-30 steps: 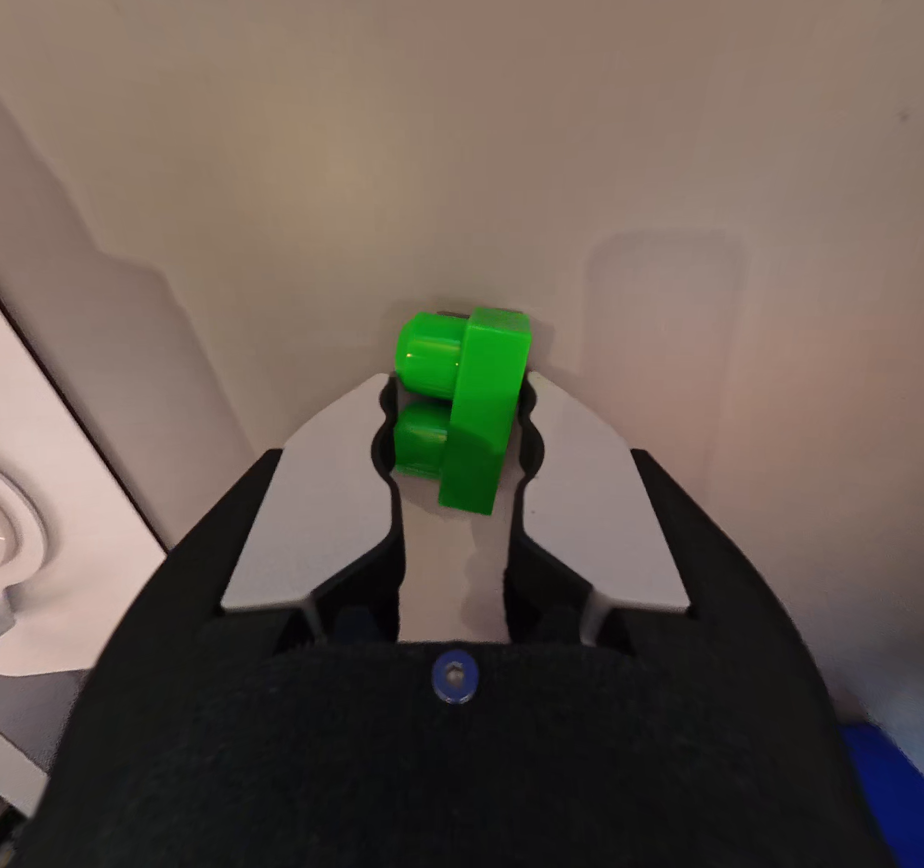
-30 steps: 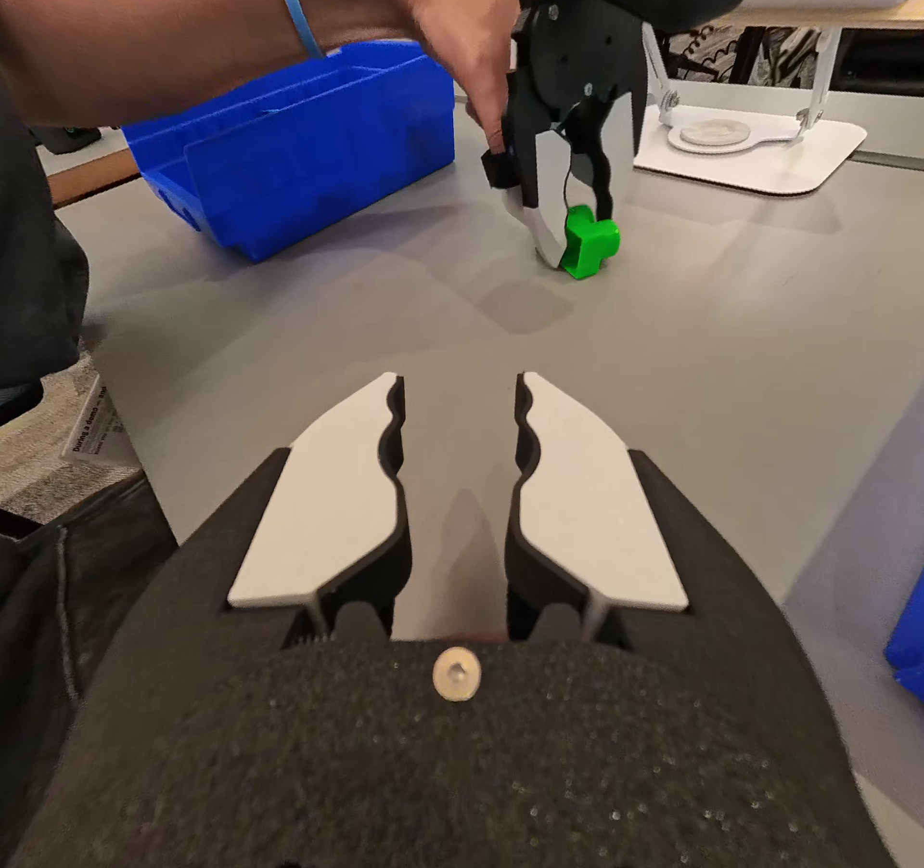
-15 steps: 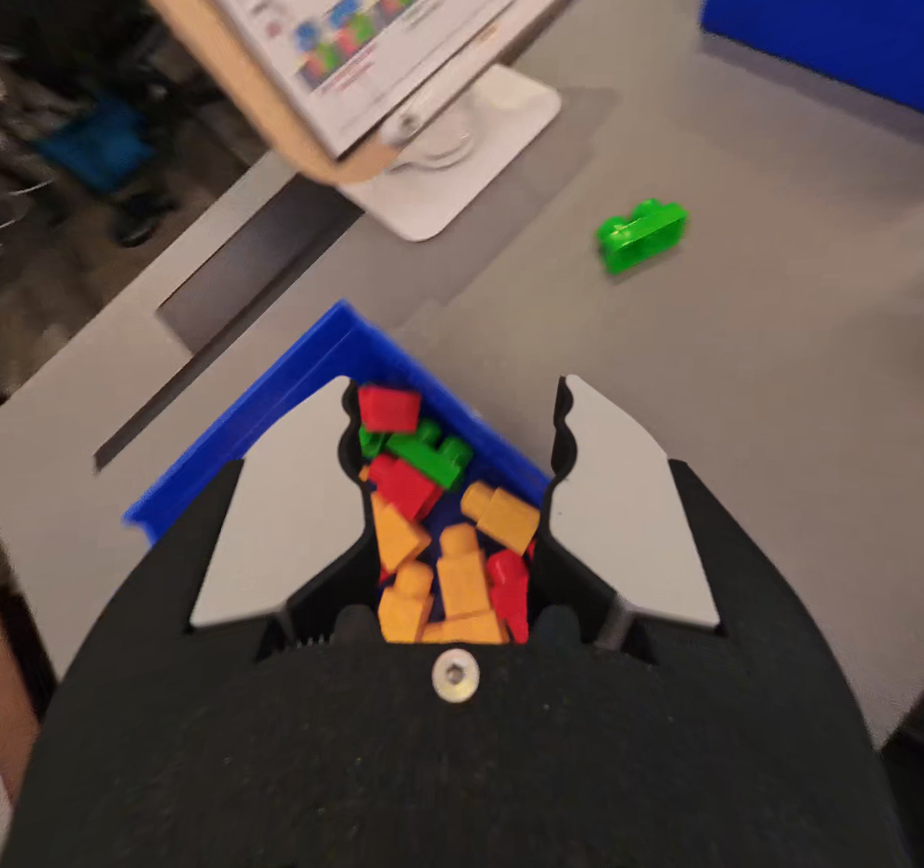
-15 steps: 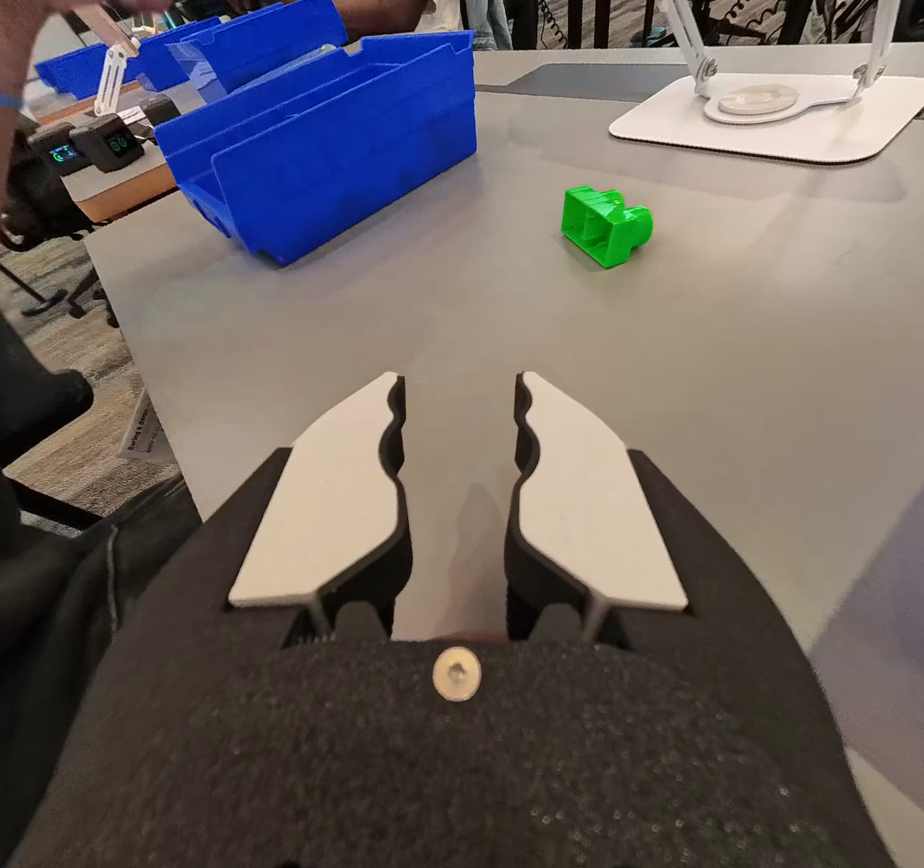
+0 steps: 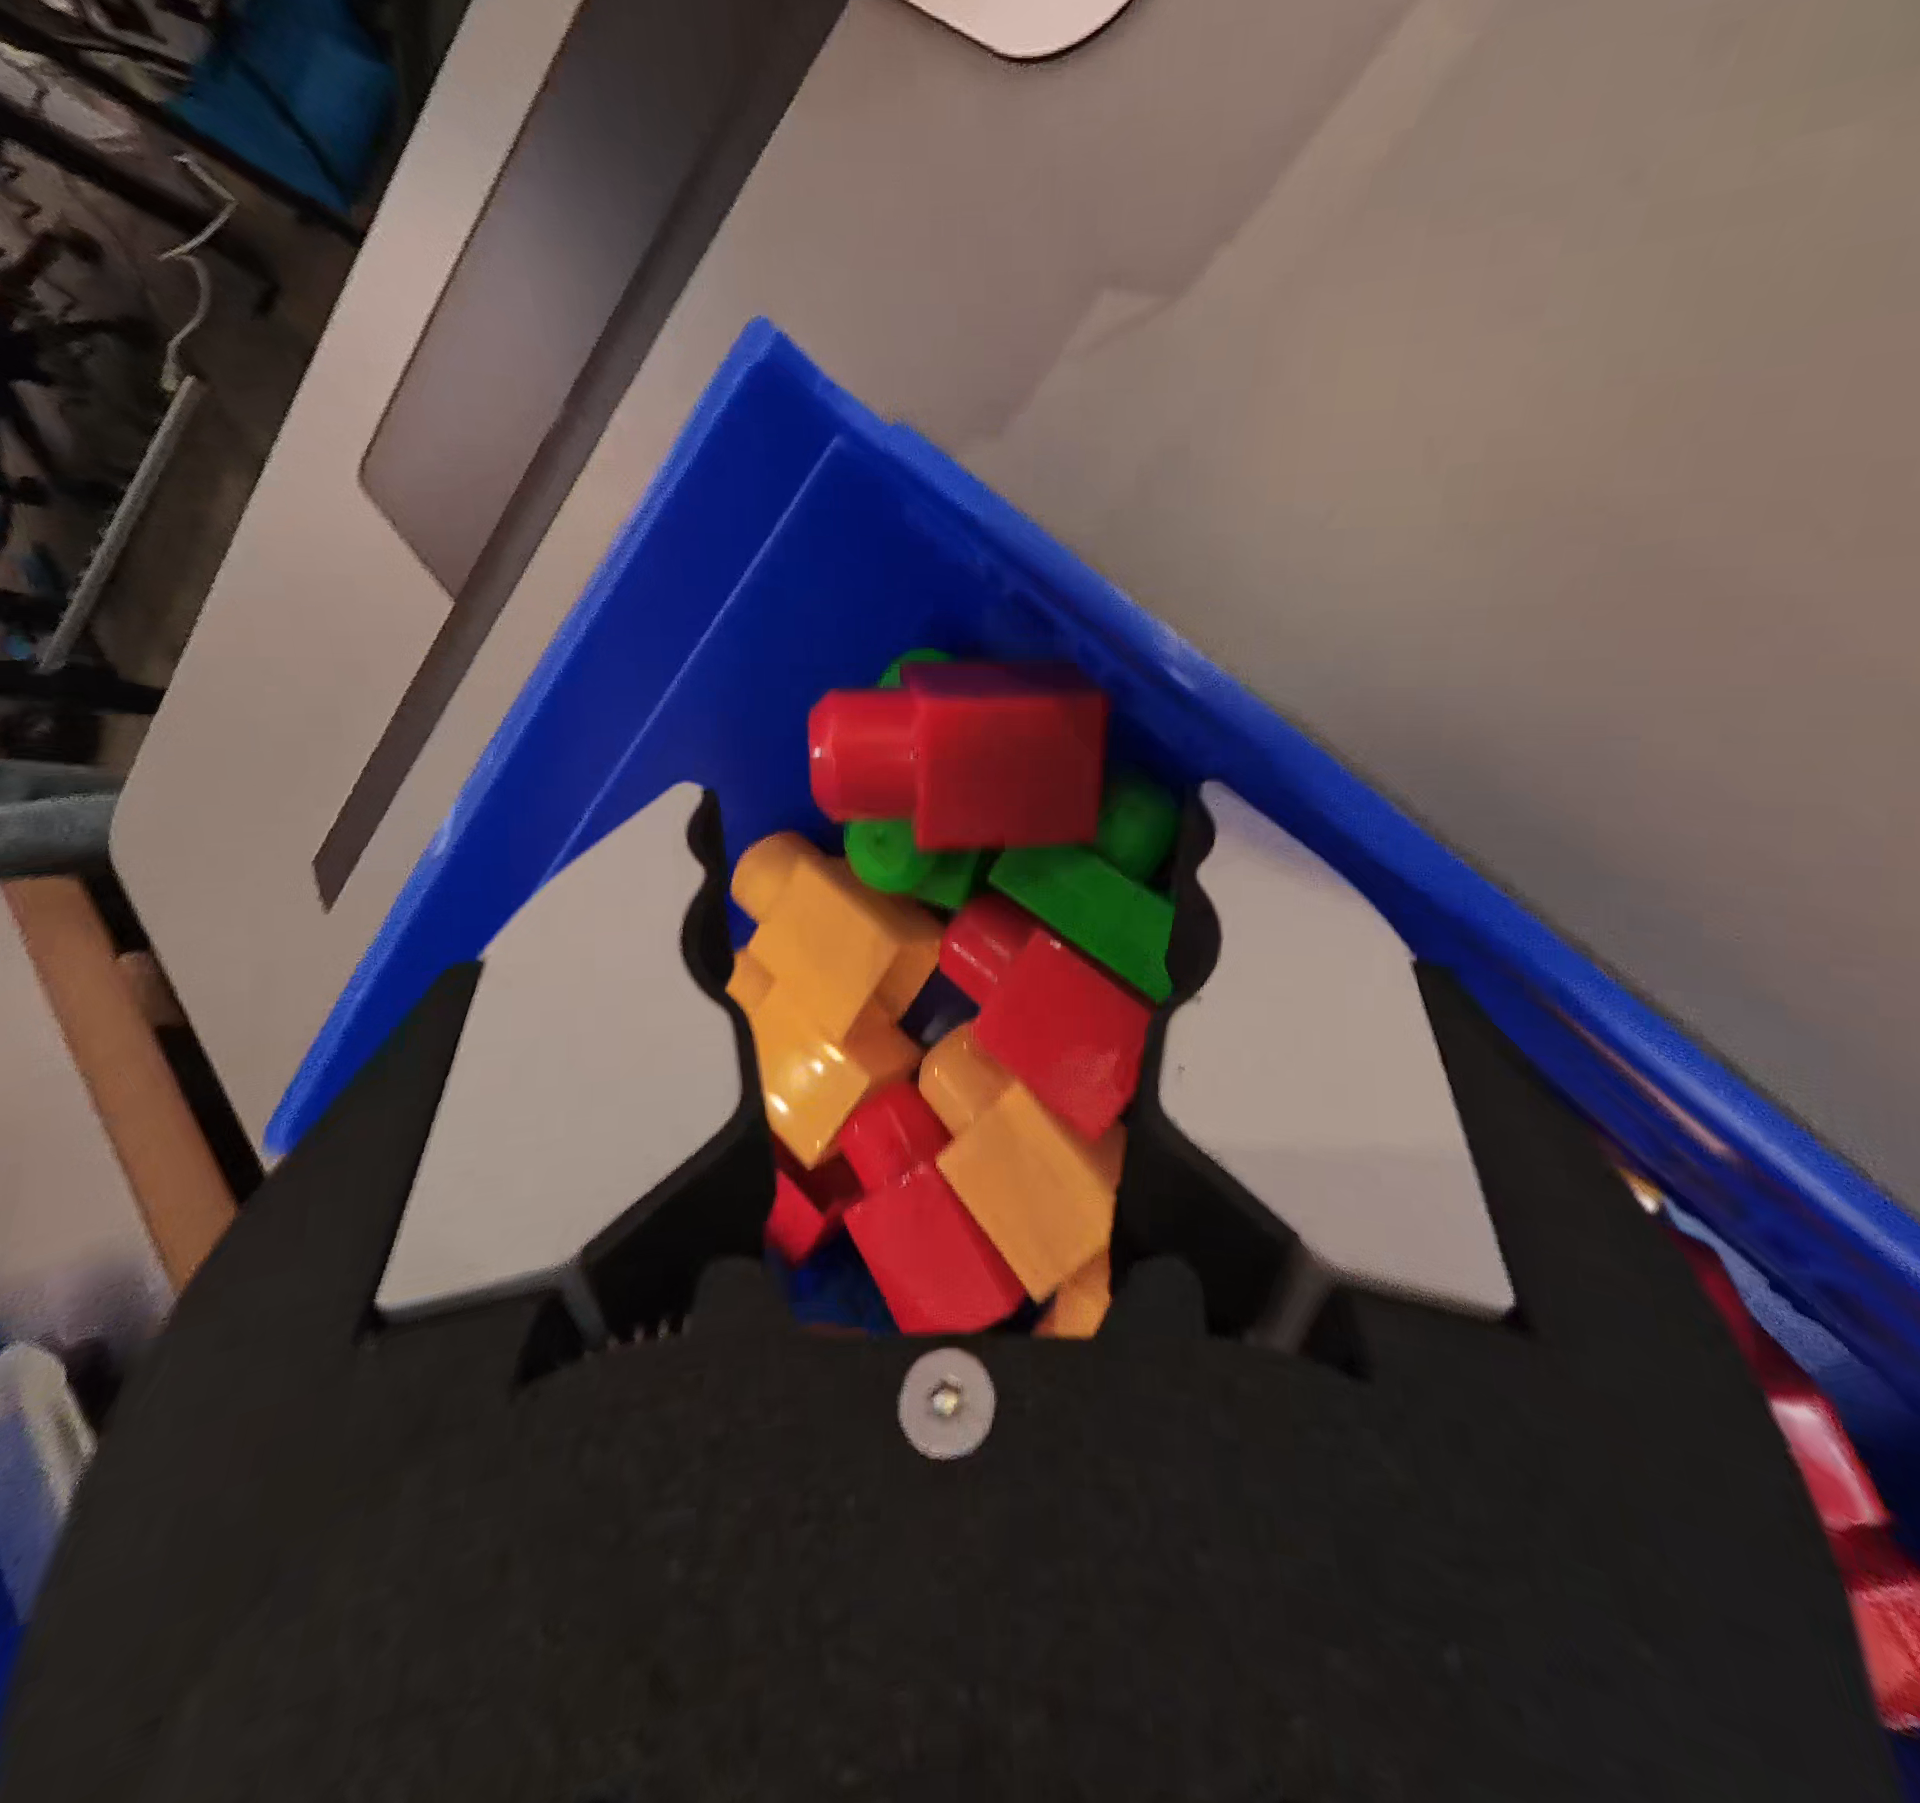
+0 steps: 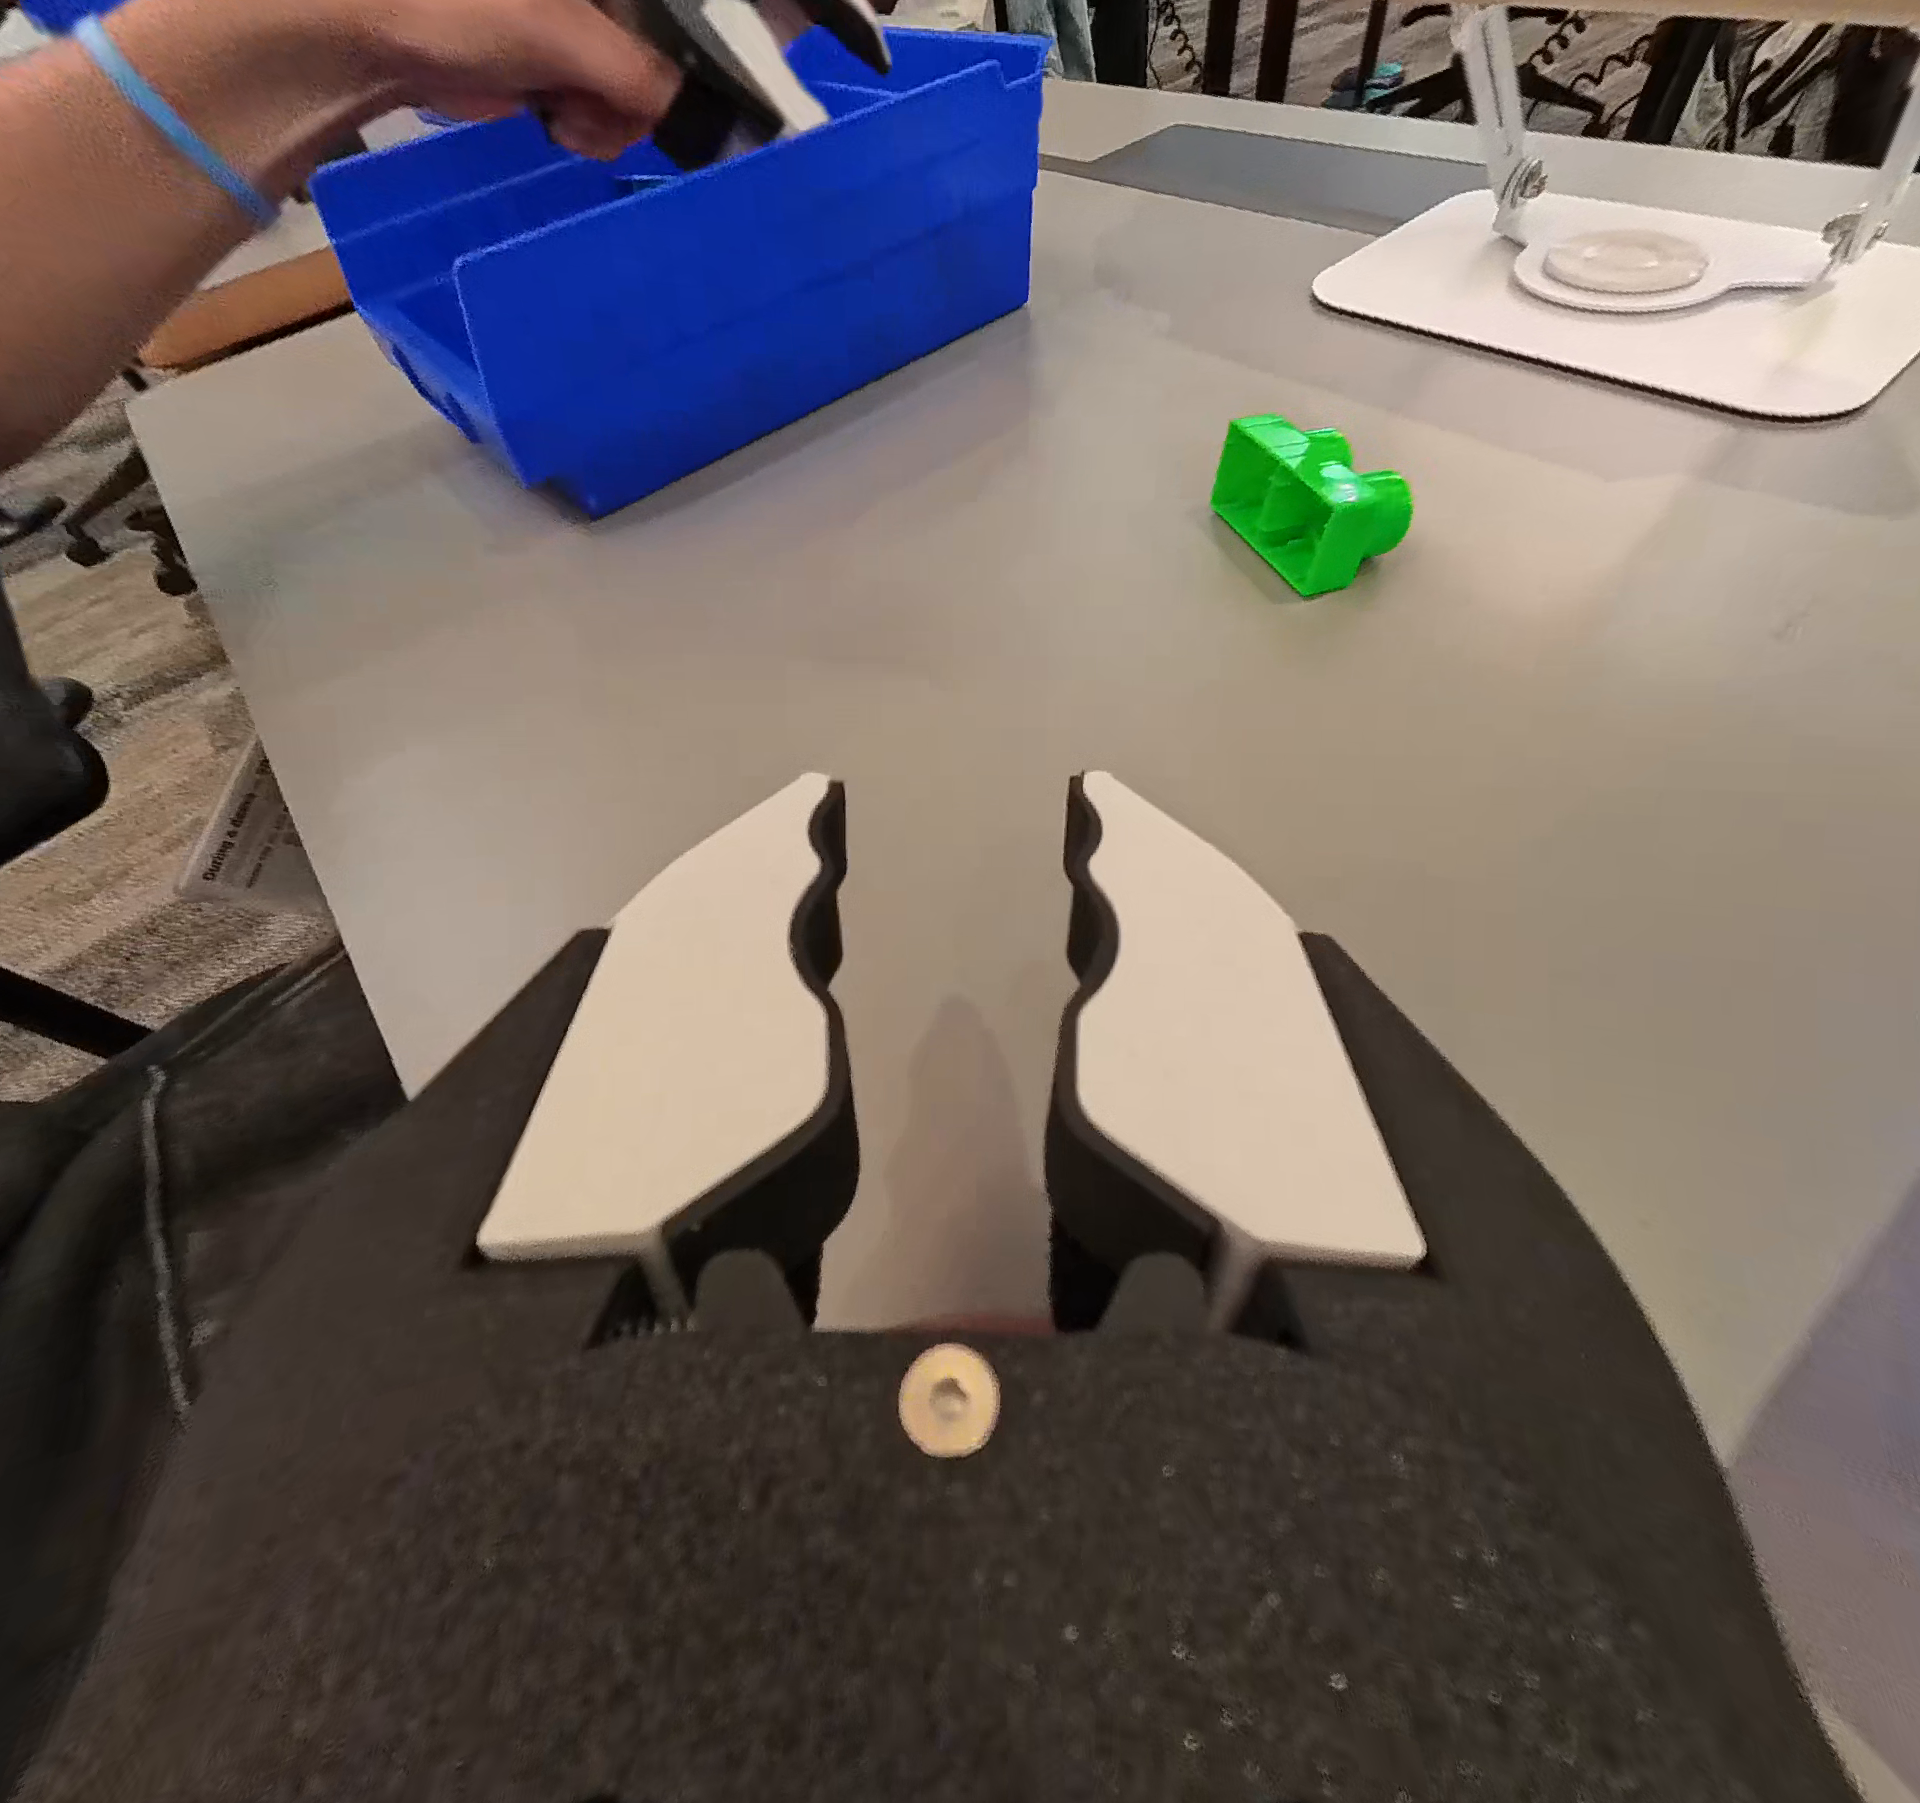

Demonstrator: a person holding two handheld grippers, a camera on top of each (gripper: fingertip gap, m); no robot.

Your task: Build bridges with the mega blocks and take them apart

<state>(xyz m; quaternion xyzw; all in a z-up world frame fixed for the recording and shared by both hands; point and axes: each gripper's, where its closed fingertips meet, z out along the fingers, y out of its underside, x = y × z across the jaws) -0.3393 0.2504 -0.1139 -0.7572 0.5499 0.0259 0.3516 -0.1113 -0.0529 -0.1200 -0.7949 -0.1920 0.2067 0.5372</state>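
Left hand-held gripper (image 5: 951, 886) now spread over the bin (image 5: 665, 673) — green block (image 6: 1307, 504) left behind.

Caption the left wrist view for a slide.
Open left hand-held gripper hovers over a blue bin of red, orange and green mega blocks.

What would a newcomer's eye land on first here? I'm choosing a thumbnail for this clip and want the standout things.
Probably the heap of red, orange and green blocks in a corner of the blue bin, framed by the open left gripper poised above it. Next, the lone green block lying on its side on the grey table, ahead and to the right of the open, empty right gripper, between the bin and a white stand base.
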